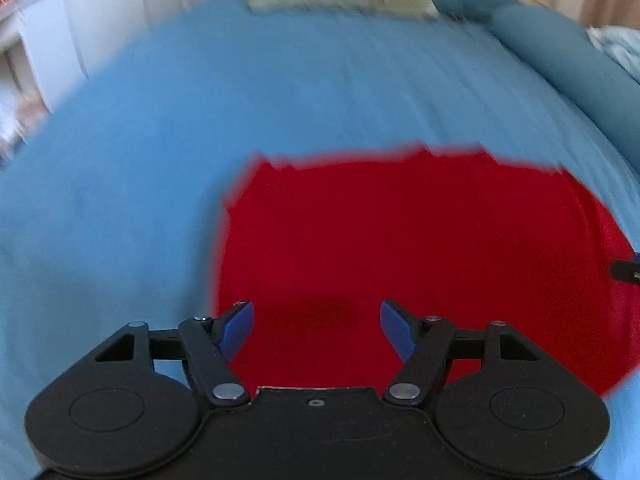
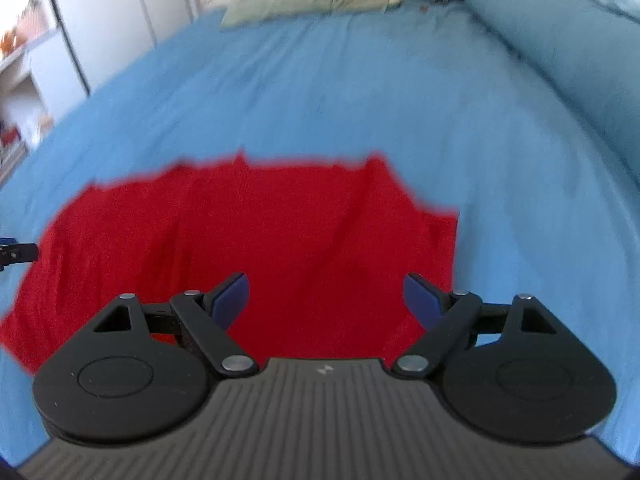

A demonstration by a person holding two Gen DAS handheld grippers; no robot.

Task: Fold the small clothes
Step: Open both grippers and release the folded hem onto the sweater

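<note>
A red garment (image 1: 420, 248) is lying spread flat on a bed covered with a blue sheet (image 1: 280, 100), its far edge uneven and a soft crease running down its right half in the right wrist view (image 2: 248, 240). The left gripper (image 1: 316, 330) is hovering over the garment's near left part, its blue-padded jaws spread wide and holding nothing. The right gripper (image 2: 326, 300) is hanging over the near right part of the cloth, its jaws likewise standing wide apart and empty. Each gripper is showing as a dark tip at the edge of the other's view. Beyond the garment, the blue sheet (image 2: 340, 92) is stretching to a pale patterned pillow (image 2: 316, 0) at the head of the bed, with a teal bolster (image 2: 560, 52) lying along the right side. White cupboards (image 2: 104, 32) are standing to the left. Both views are blurred.
</note>
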